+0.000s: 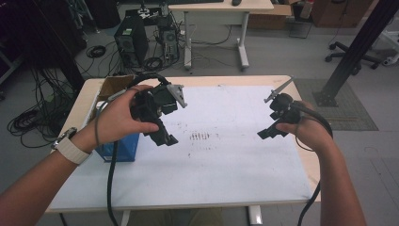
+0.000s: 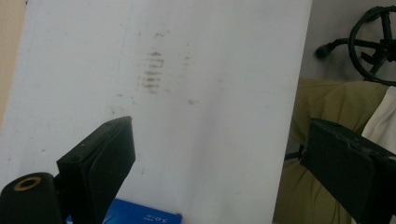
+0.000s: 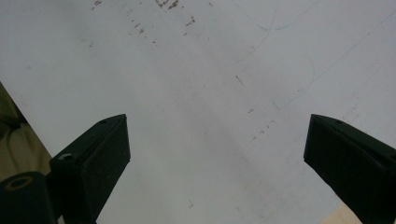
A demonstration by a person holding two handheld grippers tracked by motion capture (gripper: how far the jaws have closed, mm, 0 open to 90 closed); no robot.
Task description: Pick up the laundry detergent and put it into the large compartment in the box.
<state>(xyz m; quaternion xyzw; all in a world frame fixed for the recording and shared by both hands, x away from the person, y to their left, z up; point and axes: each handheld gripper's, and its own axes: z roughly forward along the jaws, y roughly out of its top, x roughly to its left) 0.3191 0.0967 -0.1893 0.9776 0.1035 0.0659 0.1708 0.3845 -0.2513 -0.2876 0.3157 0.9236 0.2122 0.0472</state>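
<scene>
A light wooden table (image 1: 308,160) carries a large white sheet (image 1: 226,160) that covers most of its top, leaving bare wood along the edges. Dark smudges (image 1: 200,136) mark the sheet near its middle. At the left edge a blue box (image 1: 123,147) rests on the table, with an open cardboard box (image 1: 113,86) just behind it.

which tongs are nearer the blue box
Left. The left tongs hover just beside the blue box at the table's left edge; the right tongs are far across the white sheet.
</scene>
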